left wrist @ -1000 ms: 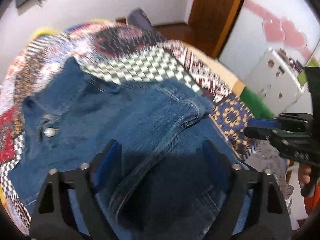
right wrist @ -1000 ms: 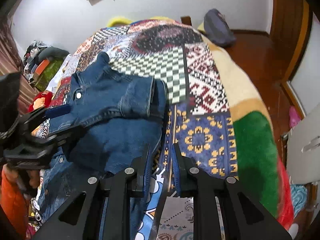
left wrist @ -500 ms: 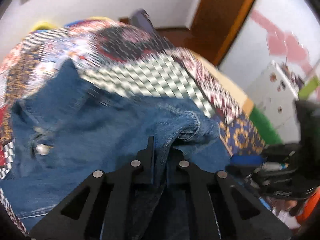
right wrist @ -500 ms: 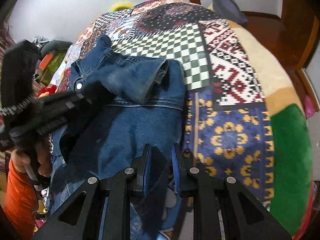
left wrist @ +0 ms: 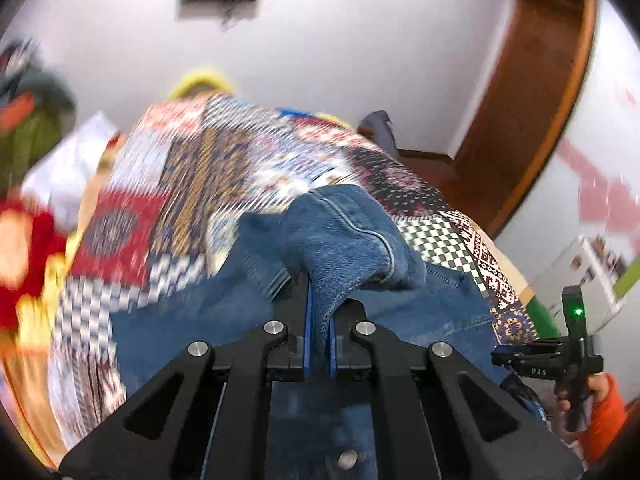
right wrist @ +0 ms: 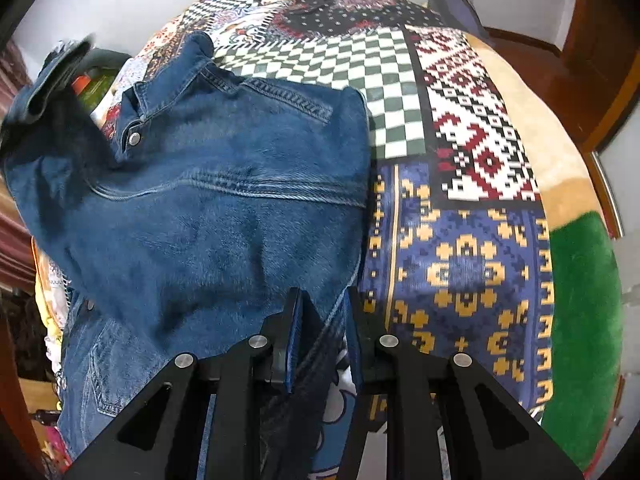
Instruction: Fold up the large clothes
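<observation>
Fold unfinished: left tongs (left wrist: 319, 316) clamp the blue denim jacket's (right wrist: 208, 208) raised sleeve; right tongs (right wrist: 320, 332) pinch its near hem.

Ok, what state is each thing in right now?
Blue denim jacket: lying on the bed, sleeve lifted.
Left gripper: shut on the jacket's sleeve.
Right gripper: shut on the jacket's edge.
Patchwork patterned blanket: spread flat under the jacket.

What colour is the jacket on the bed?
Blue denim jacket, with lighter stitched seams; clearest in the right wrist view.
</observation>
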